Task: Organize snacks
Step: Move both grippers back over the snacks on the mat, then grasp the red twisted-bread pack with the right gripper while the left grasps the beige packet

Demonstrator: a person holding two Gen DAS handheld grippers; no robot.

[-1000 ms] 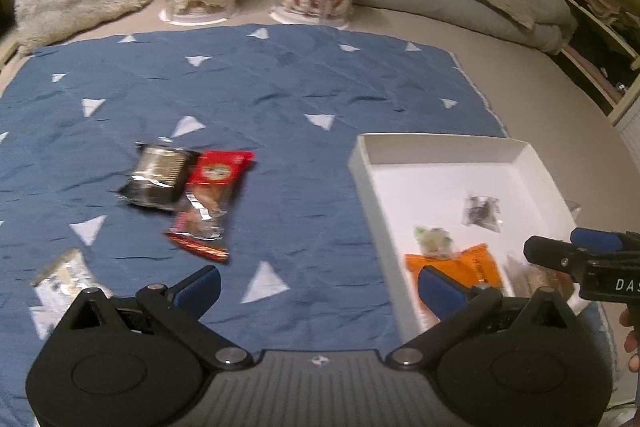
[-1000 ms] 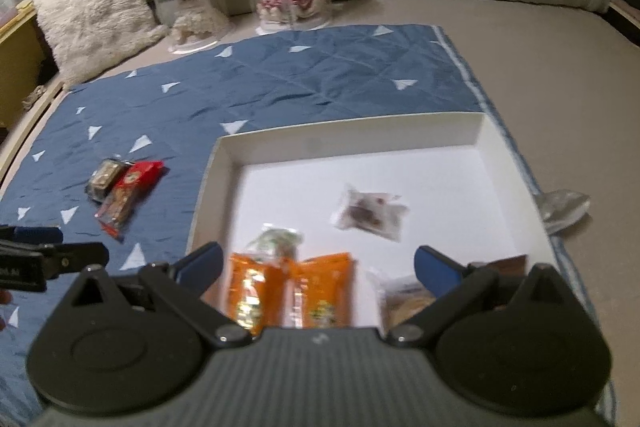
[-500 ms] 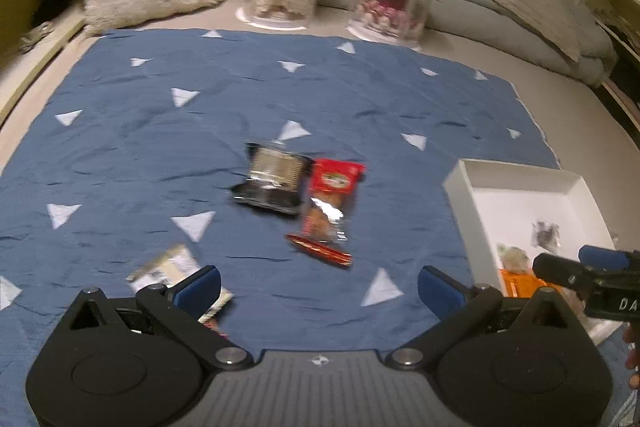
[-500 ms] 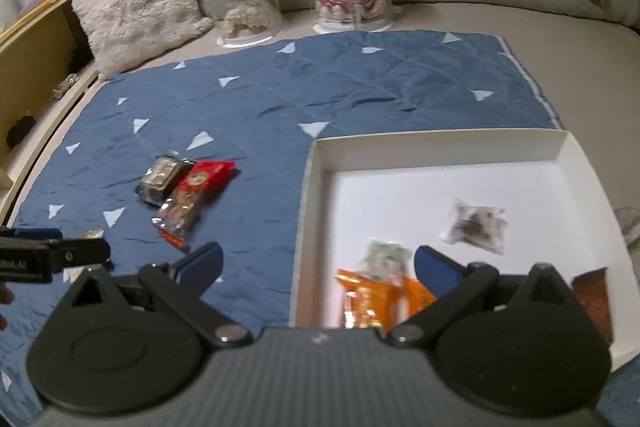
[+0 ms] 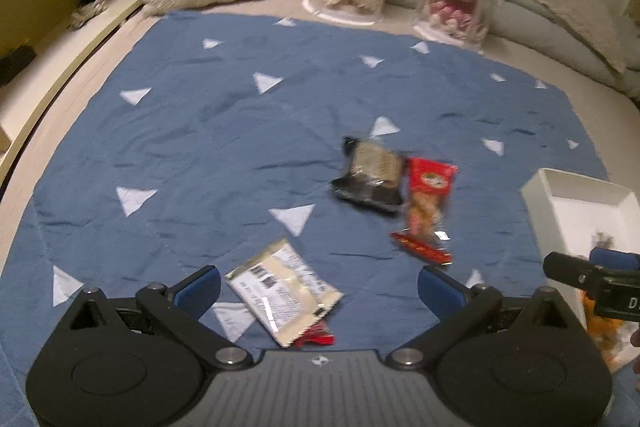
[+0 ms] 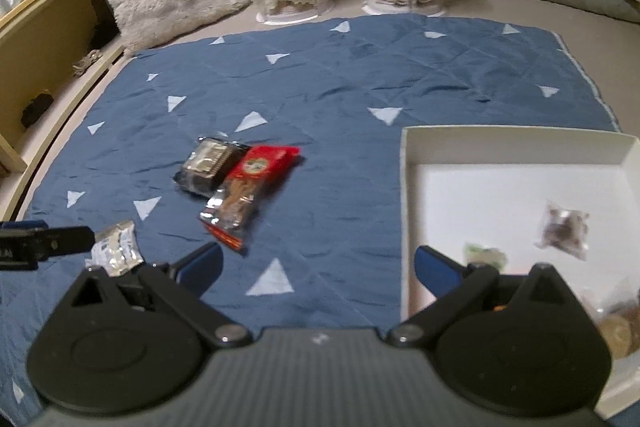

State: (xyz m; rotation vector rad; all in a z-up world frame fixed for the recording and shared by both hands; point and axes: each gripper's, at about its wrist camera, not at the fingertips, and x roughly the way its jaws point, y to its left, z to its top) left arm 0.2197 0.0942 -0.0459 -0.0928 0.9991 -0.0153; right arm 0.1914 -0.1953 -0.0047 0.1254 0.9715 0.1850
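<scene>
Your left gripper (image 5: 319, 289) hangs with jaws spread wide over a flat cream foil packet (image 5: 282, 291) near the quilted blue mat's (image 5: 200, 147) front edge. Your right gripper (image 6: 318, 265) is spread too, empty, straddling the white cardboard box's (image 6: 516, 137) left wall. A crinkly dark packet (image 6: 208, 167) and a glossy red packet (image 6: 250, 191) overlap mid-mat.
</scene>
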